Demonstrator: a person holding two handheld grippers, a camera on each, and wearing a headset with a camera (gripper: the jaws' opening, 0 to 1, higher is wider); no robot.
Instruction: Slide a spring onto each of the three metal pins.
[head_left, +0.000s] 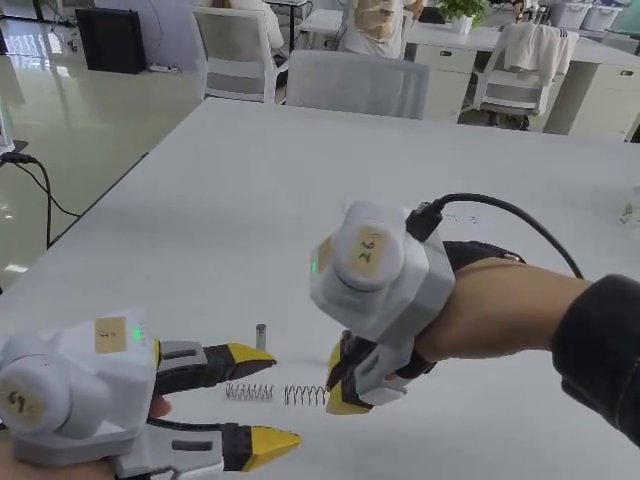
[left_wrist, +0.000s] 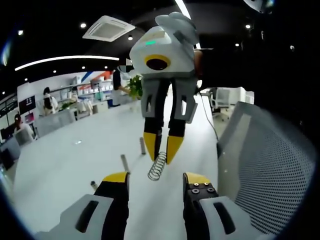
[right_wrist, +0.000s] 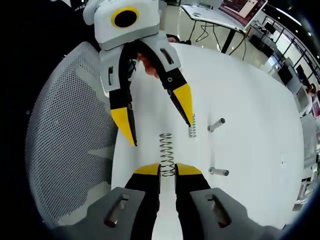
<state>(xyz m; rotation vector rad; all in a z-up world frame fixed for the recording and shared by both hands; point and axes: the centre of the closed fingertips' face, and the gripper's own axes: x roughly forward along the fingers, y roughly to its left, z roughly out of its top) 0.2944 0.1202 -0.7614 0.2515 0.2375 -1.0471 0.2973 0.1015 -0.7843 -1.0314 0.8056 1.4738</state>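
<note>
At the near left of the white tabletop (head_left: 300, 180), the left gripper (head_left: 262, 395) has its yellow-tipped jaws spread wide and grasps nothing. A loose silver coil spring (head_left: 250, 391) lies flat just off those tips. In the right gripper view it sits close beside one of them, though I cannot tell whether they touch. A short grey metal pin (head_left: 261, 335) stands upright just behind it. Further right, a second silver coil spring (head_left: 305, 395) has its right end pinched in the right gripper (head_left: 338, 388), whose jaws are nearly together around the coils. A grey mesh chair back (left_wrist: 270, 165) sits at the table's near edge. Beyond are white office chairs (head_left: 235, 45) and a glossy floor (head_left: 90, 110).
</note>
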